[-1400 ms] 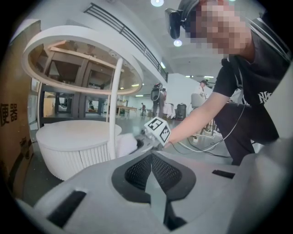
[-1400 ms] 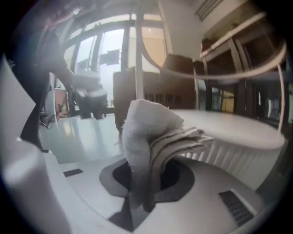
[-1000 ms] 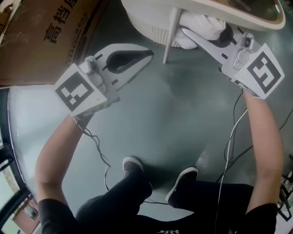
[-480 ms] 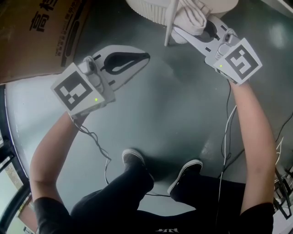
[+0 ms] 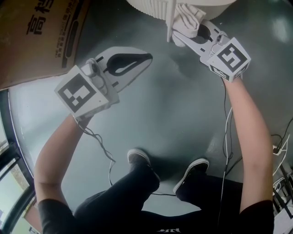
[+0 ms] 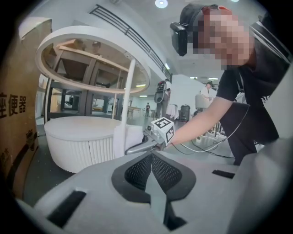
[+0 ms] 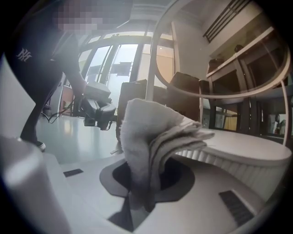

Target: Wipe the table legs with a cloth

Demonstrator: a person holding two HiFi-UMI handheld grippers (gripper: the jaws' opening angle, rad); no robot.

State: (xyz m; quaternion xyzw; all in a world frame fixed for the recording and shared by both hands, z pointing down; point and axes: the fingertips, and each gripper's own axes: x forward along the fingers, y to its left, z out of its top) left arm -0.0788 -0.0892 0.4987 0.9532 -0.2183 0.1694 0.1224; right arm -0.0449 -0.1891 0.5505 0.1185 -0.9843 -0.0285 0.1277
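A thin white table leg [image 5: 170, 22] rises from a round ribbed white base [image 5: 151, 6]. My right gripper [image 5: 185, 32] is shut on a folded white cloth [image 5: 188, 17], which presses against the leg's right side. In the right gripper view the cloth [image 7: 149, 137] bulges up out of the jaws, with the leg [image 7: 150, 73] just behind it. My left gripper [image 5: 130, 64] hovers over the floor to the left of the leg, shut on nothing. The left gripper view shows its pads [image 6: 160, 171] closed together, and beyond them the leg [image 6: 128, 91] and the cloth [image 6: 120, 140].
A large brown cardboard box [image 5: 41, 36] stands at the upper left. The round tabletop [image 6: 91, 50] hangs over the base. The person's shoes [image 5: 139, 157] stand on the grey floor [image 5: 174, 114], with cables [image 5: 226, 137] trailing from both grippers.
My right gripper has moved left toward the leg with the cloth, which now rests against it. The left gripper has stayed about where it was.
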